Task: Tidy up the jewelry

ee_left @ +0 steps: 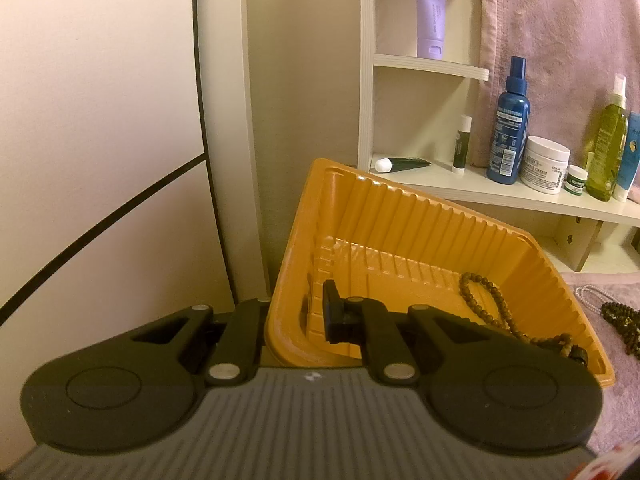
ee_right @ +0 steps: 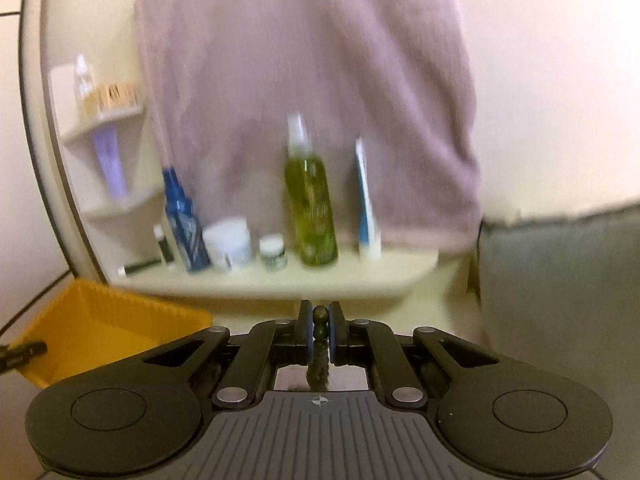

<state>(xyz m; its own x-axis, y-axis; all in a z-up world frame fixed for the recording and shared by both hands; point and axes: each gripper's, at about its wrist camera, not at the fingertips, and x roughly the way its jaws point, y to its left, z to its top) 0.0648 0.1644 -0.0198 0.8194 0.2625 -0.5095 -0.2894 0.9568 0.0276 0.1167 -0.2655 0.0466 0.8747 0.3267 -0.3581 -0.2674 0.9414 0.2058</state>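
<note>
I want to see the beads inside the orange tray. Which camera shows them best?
The left wrist view: the brown beads lie sharp on the tray floor. In the right wrist view, only a blurred corner of the tray shows, not those beads.

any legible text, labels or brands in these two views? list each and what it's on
"CREAM": white jar, end of a line whose start is too blurred to read.
Blue spray bottle: label print and barcode too small.
Purple tube, green bottle, small jar: unreadable.
Right wrist view: everything motion-blurred.
</note>
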